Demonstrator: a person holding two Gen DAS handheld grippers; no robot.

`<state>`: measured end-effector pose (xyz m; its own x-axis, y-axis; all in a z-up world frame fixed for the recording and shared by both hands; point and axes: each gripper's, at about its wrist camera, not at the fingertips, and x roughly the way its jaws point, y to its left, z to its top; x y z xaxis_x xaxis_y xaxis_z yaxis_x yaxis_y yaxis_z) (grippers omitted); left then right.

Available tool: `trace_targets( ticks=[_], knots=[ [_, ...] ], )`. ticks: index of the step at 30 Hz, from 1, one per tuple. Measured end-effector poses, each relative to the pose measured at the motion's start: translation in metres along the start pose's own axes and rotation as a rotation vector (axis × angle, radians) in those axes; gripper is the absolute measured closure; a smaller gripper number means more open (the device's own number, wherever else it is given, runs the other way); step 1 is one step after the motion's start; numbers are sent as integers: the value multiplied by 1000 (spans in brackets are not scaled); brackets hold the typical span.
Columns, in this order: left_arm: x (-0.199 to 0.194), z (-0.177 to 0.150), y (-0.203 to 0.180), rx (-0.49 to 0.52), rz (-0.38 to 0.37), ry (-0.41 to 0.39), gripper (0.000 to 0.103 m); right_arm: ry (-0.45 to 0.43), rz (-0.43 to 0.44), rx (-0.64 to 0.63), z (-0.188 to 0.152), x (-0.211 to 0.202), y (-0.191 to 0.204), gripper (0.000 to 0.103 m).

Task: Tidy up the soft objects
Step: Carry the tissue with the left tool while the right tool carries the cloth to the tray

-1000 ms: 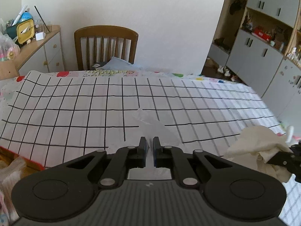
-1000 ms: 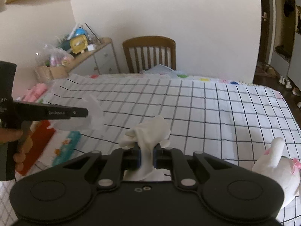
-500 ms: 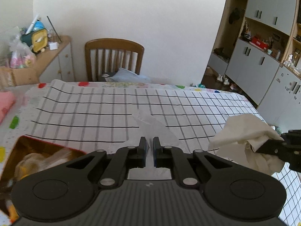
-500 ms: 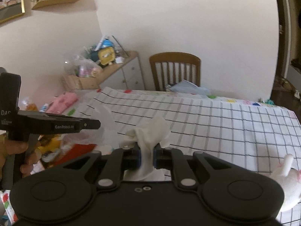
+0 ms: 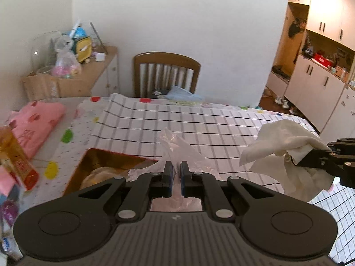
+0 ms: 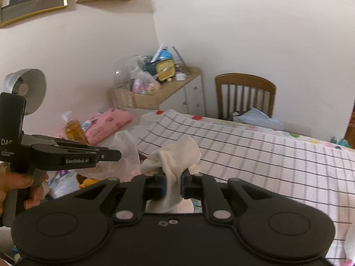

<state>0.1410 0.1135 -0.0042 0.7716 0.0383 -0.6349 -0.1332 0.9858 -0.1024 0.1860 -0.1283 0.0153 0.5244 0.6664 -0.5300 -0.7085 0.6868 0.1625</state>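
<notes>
Left wrist view. The left hand-held gripper (image 5: 174, 173), low in the middle of the frame, is clamped on a thin clear plastic bag (image 5: 177, 146) whose crumpled top stands up between the blue pads. At the right edge the right hand-held gripper (image 5: 310, 161) is pinched on a cream cloth (image 5: 281, 146), which hangs free above the checked tablecloth (image 5: 199, 122).

Step in hand, as judged: both soft items are being carried toward the red box (image 5: 106, 166), lower left of centre. To do it well, keep both grips firm until each item is over the opening, lower it inside the walls, then let go; the bag is light and could drift or cling to a pad, and the cloth's loose corners could drape over the rim.

Containers, left to right: the red box has a gold lining and holds something pale and rounded, only partly visible; room seems to remain. A cardboard box (image 5: 44, 86), upper left on the side cabinet, carries a bag of pink items. A folded pink cloth (image 5: 37, 115) lies at the left edge of the tabletop.
</notes>
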Motion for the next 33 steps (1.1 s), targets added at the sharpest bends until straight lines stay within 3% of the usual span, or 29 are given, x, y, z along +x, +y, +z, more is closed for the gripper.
trace_targets(
  ticks=[18,33],
  knots=[
    [-16,-17,78,-42,110,39,96,75,126,-7,22,72,65,92],
    [25,-34,101,-47,200,137,96,191,137,-53,10,148,91,91]
  ],
)
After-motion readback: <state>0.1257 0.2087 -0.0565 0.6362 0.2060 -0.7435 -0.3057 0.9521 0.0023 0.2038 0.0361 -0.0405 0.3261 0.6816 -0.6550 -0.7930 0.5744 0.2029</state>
